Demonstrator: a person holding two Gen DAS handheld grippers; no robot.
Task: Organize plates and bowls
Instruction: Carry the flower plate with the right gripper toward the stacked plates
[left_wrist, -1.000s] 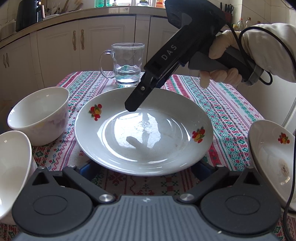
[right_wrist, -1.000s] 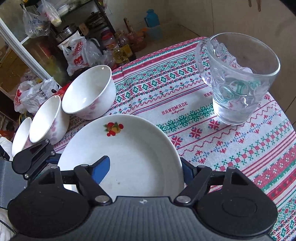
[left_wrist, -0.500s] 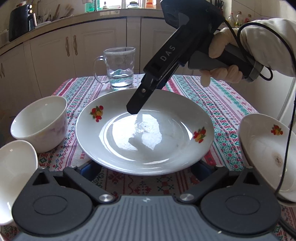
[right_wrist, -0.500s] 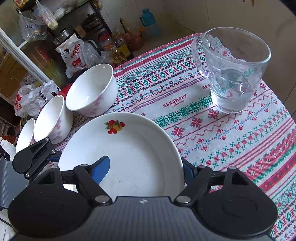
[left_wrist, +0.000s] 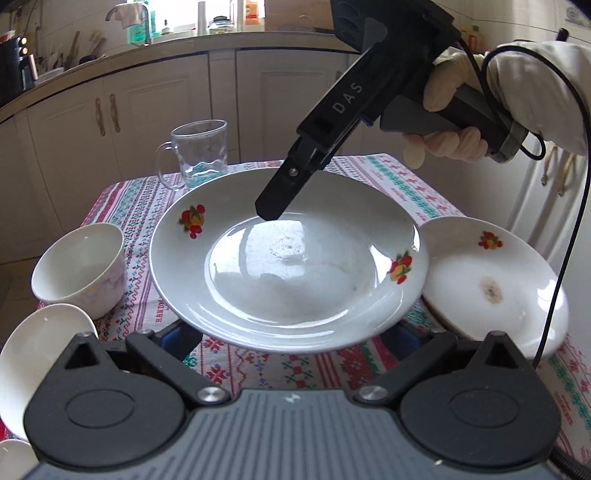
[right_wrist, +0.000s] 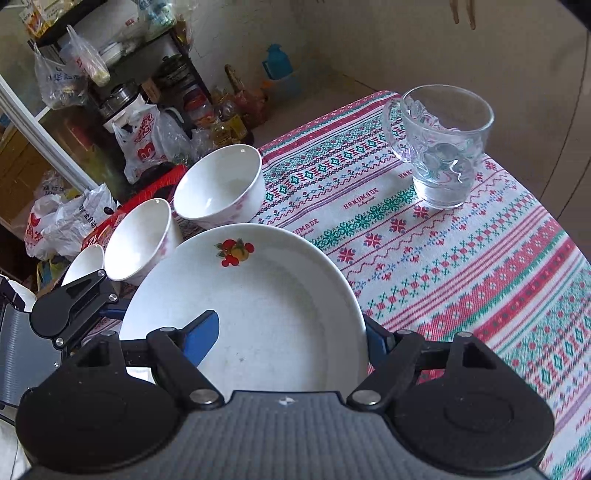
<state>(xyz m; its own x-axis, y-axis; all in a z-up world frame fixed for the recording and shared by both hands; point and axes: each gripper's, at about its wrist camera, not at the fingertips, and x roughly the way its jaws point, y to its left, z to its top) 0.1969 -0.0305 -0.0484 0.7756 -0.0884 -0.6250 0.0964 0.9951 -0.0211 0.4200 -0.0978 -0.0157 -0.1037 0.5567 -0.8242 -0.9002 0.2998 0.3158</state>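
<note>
**Fig. Fruit-print plate raised clear of the surface, carried between two grippers**

Compared with a second ago, the fruit-print plate sits higher. The glass mug has dropped back behind its far rim, and more of the second plate shows to the right. I read the lift as made and the carry as begun, most likely toward that second plate for stacking.

The right gripper, held in a gloved hand, is at a middling spread and clamped on the plate. One blue finger lies on the inner face and the other sits outside the rim. The left gripper has both fingers tucked beneath the near rim; I cannot tell whether they press on it.

Three bowls remain in a row at the surface's edge, unstacked.

Legible writing: "DAS" on the right gripper's body, and "HANDMADE" woven repeatedly into the tablecloth. The red print on the plastic bags beyond the surface is too small to read.
</note>
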